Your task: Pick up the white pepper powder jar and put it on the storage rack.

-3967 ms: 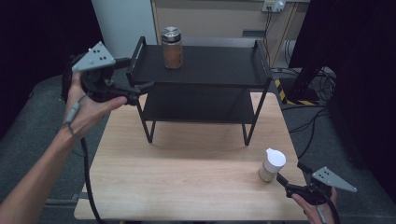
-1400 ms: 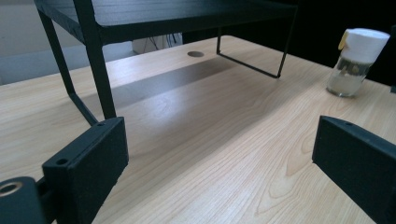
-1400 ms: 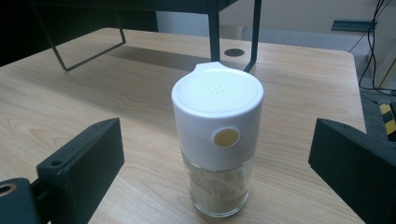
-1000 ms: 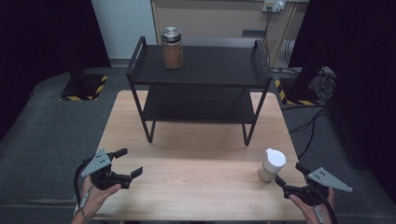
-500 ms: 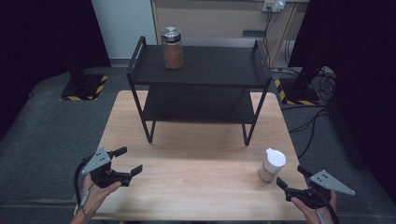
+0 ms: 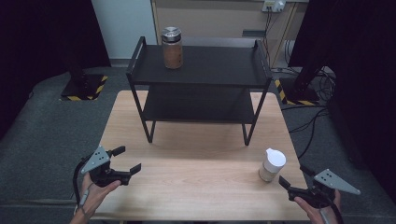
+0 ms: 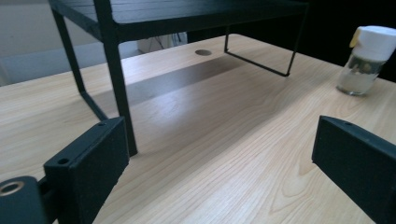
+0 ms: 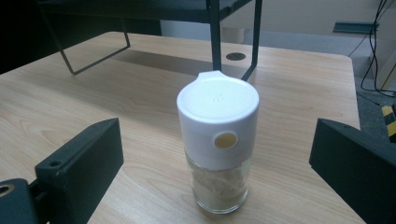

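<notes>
A clear shaker with a white lid (image 6: 272,164) (image 8: 218,144) (image 7: 365,59) stands upright on the wooden table (image 6: 196,154) at the front right. My right gripper (image 6: 295,178) (image 8: 215,186) is open just in front of it, jaws either side and apart from it. My left gripper (image 6: 125,161) (image 7: 219,186) is open and holds nothing, low over the table's front left. A brown jar with a metal lid (image 6: 172,48) stands on the top of the black two-level shelf (image 6: 201,70) (image 7: 116,70) (image 8: 215,28).
The shelf's thin legs (image 6: 150,135) rest on the table's far half. A cable hole (image 8: 235,56) (image 7: 203,52) lies in the tabletop near the shelf. Grey floor, cables (image 6: 313,121) and dark curtains surround the table.
The left gripper came down from beside the shelf's top left to the table's front left. Over the last second both grippers have barely moved.
</notes>
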